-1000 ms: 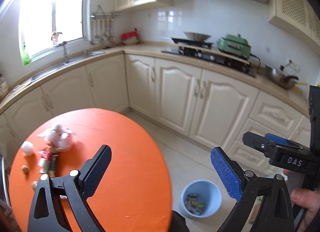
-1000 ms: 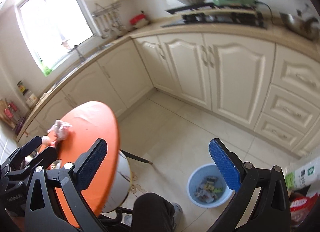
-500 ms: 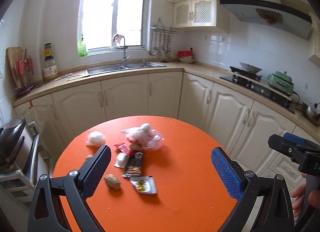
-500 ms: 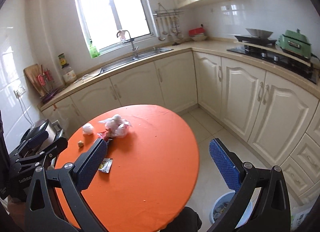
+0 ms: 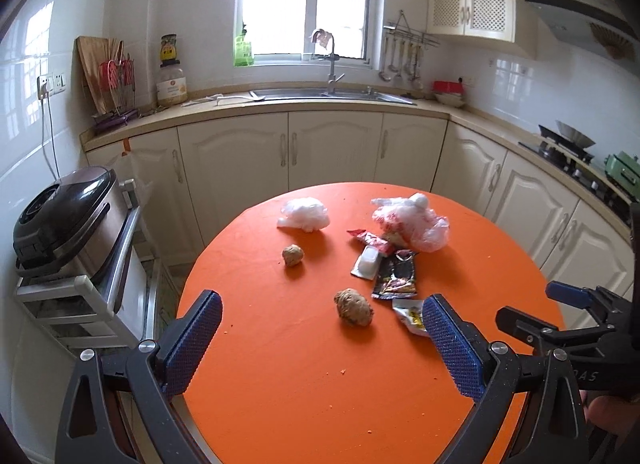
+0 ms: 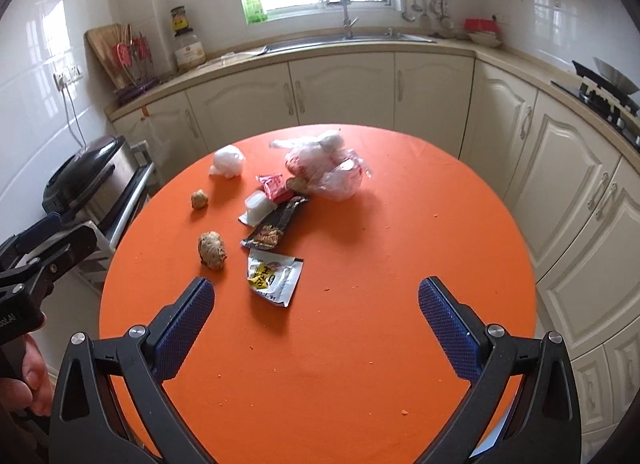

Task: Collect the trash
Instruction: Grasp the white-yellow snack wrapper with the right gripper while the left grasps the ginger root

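Note:
Trash lies on the far half of a round orange table (image 5: 304, 376) (image 6: 360, 344). A crumpled white bag (image 5: 305, 215) (image 6: 228, 161) and a clear bag with red print (image 5: 412, 220) (image 6: 328, 168) sit furthest away. Nearer are a red wrapper (image 5: 370, 241) (image 6: 273, 185), a white cup (image 5: 367, 265) (image 6: 256, 206), a dark wrapper (image 5: 396, 276) (image 6: 276, 226), a silver sachet (image 6: 274, 274) (image 5: 410, 314) and two brown lumps (image 5: 354, 307) (image 6: 212, 249). My left gripper (image 5: 320, 344) is open over the near edge, empty. My right gripper (image 6: 316, 328) is open too, empty.
A cart with a dark rice cooker (image 5: 60, 224) stands left of the table. Cream cabinets (image 5: 332, 152) with a sink run along the back wall, and a stove (image 5: 568, 148) is at the right. A person's hand (image 6: 28, 380) holds the left gripper.
Both views have swung left, from the floor, blue bin and right cabinets onto the table; the trash now lies straight ahead. Both grippers stayed open.

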A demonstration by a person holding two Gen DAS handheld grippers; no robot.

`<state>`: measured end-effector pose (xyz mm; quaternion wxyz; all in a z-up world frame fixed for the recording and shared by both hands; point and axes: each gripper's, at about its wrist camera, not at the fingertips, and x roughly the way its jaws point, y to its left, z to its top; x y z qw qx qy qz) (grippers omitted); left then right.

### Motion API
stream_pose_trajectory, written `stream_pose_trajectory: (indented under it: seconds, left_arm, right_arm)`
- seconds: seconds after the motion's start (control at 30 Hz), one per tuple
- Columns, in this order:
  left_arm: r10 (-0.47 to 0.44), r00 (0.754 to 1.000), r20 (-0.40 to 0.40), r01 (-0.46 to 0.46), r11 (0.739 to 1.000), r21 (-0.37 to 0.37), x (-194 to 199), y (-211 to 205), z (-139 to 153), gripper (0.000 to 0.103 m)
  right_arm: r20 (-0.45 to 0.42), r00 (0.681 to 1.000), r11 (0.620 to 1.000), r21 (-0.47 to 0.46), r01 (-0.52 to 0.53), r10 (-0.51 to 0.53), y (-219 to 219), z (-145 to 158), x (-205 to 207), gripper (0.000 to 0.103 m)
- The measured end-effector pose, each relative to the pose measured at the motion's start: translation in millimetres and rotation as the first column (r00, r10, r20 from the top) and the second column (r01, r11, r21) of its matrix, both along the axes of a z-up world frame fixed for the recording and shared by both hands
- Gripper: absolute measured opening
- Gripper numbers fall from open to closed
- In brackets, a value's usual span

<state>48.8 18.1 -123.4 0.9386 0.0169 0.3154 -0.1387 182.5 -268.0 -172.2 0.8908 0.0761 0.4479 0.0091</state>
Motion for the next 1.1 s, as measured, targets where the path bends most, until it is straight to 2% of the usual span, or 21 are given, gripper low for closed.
stream_pose_trajectory:
  seconds: [0.1, 0.23, 0.5, 0.57, 0.6, 0.7, 0.73, 0.77, 0.9, 0.97, 1.1]
  left_arm:
    - [0.013, 1.000, -0.025, -0.013, 1.000, 0.003, 14, -5, -7, 0.099]
    - [0.026, 0.997, -0.067, -0.026, 1.000, 0.009, 64, -17, -22, 0.099]
    - [0.041, 0.992, -0.116, -0.041, 0.999, -0.002, 110, -12, -47, 0.099]
    - [0.040, 0.992, -0.123, -0.040, 0.999, 0.001, 116, -15, -51, 0.099]
    - [0.038, 0.991, -0.127, -0.038, 0.999, 0.003, 119, -16, -54, 0.099]
    - [0.045, 0.990, -0.137, -0.046, 0.999, -0.002, 131, -22, -58, 0.099]
    - [0.041, 0.990, -0.138, -0.042, 0.999, -0.001, 135, -25, -60, 0.099]
    - [0.037, 0.989, -0.140, -0.038, 0.999, 0.001, 141, -28, -61, 0.099]
    - [0.014, 0.990, -0.142, -0.012, 1.000, 0.009, 153, -43, -64, 0.099]
    - [0.000, 0.989, -0.145, 0.002, 1.000, 0.015, 164, -52, -67, 0.099]
    - [-0.026, 0.987, -0.158, 0.032, 0.999, 0.035, 187, -70, -77, 0.098]
  right_arm:
    - [-0.044, 0.998, 0.999, 0.000, -0.035, 0.035, 12, -23, 14, 0.103]
    - [-0.090, 0.994, 0.998, 0.009, -0.062, 0.062, 23, -47, 28, 0.101]
    - [-0.156, 0.982, 0.994, -0.003, -0.109, 0.107, 41, -80, 60, 0.083]
    - [-0.164, 0.980, 0.994, -0.010, -0.112, 0.109, 46, -86, 64, 0.073]
    - [-0.169, 0.979, 0.993, -0.017, -0.115, 0.110, 47, -88, 66, 0.072]
    - [-0.158, 0.981, 0.987, -0.088, -0.131, 0.115, 53, -89, 66, 0.060]
    - [-0.152, 0.980, 0.988, -0.073, -0.138, 0.126, 51, -88, 65, 0.042]
    - [-0.145, 0.981, 0.987, -0.072, -0.141, 0.130, 50, -87, 65, 0.038]
    - [-0.147, 0.975, 0.979, -0.096, -0.181, 0.166, 53, -84, 62, 0.028]
    - [-0.139, 0.978, 0.984, -0.064, -0.167, 0.157, 44, -81, 57, 0.022]
    - [-0.134, 0.982, 0.990, -0.025, -0.136, 0.131, 29, -77, 50, 0.020]
